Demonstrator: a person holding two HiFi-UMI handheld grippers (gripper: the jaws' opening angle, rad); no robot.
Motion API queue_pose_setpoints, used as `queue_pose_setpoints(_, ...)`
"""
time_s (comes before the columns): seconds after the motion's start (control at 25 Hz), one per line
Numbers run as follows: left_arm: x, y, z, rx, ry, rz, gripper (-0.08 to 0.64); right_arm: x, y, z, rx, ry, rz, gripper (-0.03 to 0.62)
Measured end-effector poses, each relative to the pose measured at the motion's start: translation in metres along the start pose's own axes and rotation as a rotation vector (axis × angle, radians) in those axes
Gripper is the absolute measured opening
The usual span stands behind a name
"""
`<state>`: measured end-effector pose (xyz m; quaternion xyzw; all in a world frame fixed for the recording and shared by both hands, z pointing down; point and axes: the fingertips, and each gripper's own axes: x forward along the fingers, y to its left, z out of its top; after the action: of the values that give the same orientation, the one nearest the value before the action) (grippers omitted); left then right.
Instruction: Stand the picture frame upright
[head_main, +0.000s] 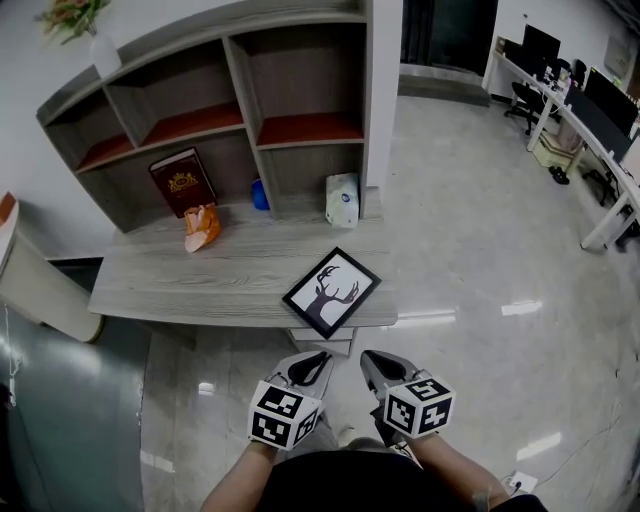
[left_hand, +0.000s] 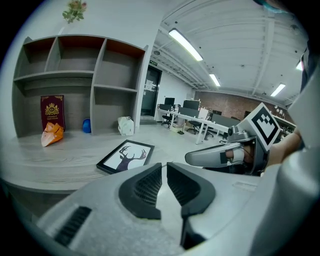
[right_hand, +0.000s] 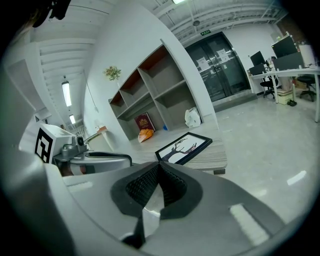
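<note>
A black picture frame (head_main: 332, 292) with a deer print lies flat, face up, at the front right corner of the grey desk (head_main: 190, 285). It also shows in the left gripper view (left_hand: 126, 156) and the right gripper view (right_hand: 184, 148). Both grippers hover side by side in front of the desk edge, short of the frame and not touching it. My left gripper (head_main: 322, 356) (left_hand: 164, 165) is open by a narrow gap with nothing between its jaws. My right gripper (head_main: 367, 356) (right_hand: 159, 164) is shut and empty.
A shelf unit (head_main: 250, 110) stands at the back of the desk. In front of it are a dark red book (head_main: 183, 181), an orange object (head_main: 201, 228), a small blue object (head_main: 260, 194) and a white bag (head_main: 342, 200). Glossy floor and office desks (head_main: 590, 110) lie to the right.
</note>
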<state>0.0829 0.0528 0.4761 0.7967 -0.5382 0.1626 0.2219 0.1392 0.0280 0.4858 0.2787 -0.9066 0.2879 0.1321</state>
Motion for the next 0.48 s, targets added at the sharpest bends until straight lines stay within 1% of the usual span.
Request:
queue_pose_setpoints(0.12, 0.009, 0.01, 0.005, 0.018, 0.007, -0.001, 0.032, 0.007, -0.005, 0.006, 0.003, -0.003, -0.006, 0.0)
queue_pose_setpoints(0.48, 0.031, 0.042, 0.017, 0.017, 0.029, -0.021, 0.044, 0.038, -0.019, 0.015, 0.021, 0.029, -0.035, 0.0)
